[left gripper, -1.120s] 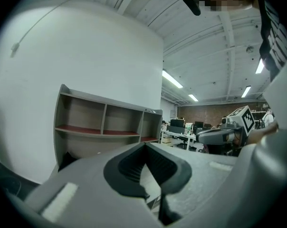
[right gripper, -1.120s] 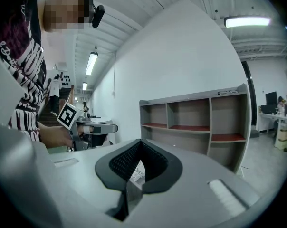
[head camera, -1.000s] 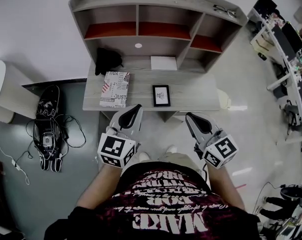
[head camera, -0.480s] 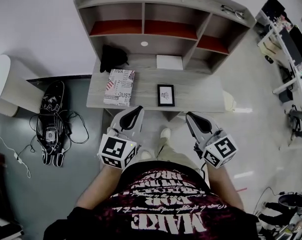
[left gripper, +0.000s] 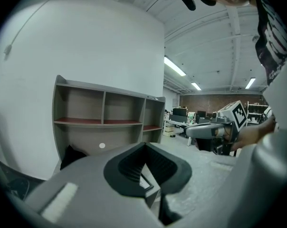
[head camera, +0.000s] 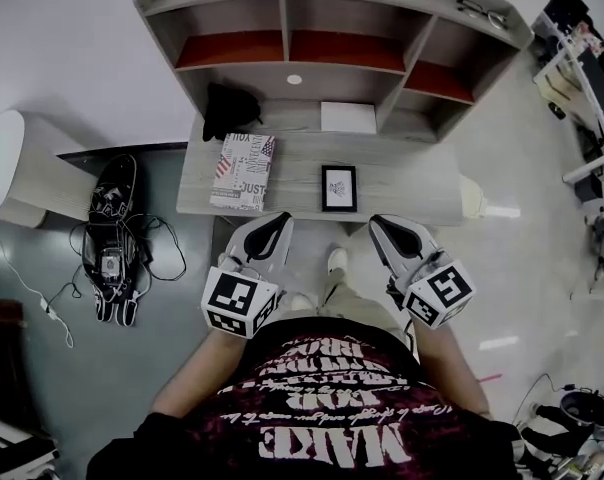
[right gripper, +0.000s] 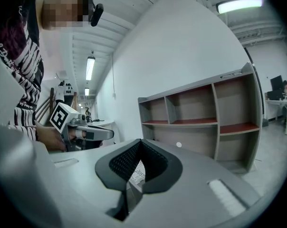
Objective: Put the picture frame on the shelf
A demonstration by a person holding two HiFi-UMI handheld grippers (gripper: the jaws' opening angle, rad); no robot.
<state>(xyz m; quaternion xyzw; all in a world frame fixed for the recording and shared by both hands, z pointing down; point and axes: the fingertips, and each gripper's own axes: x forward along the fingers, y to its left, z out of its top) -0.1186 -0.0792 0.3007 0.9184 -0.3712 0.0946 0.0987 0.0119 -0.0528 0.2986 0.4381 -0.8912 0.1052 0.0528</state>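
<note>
Small black rectangular picture frame lies flat near the front edge of the grey wooden desk, mid-span. Probably light, rigid, with a fragile glazed face; pinch one side rail. Left gripper and right gripper both clenched, empty, short of that edge.

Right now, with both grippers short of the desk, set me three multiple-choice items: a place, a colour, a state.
1. Where is the picture frame? A hanging up; B flat on the desk; C in a gripper
2. What colour are the shelf boards? A blue; B green; C red
3. The right gripper is: A shut, empty; B shut on the frame; C wide open
Answers: B, it lies on the desk; C, the boards show red; A, its jaws meet with nothing between.
</note>
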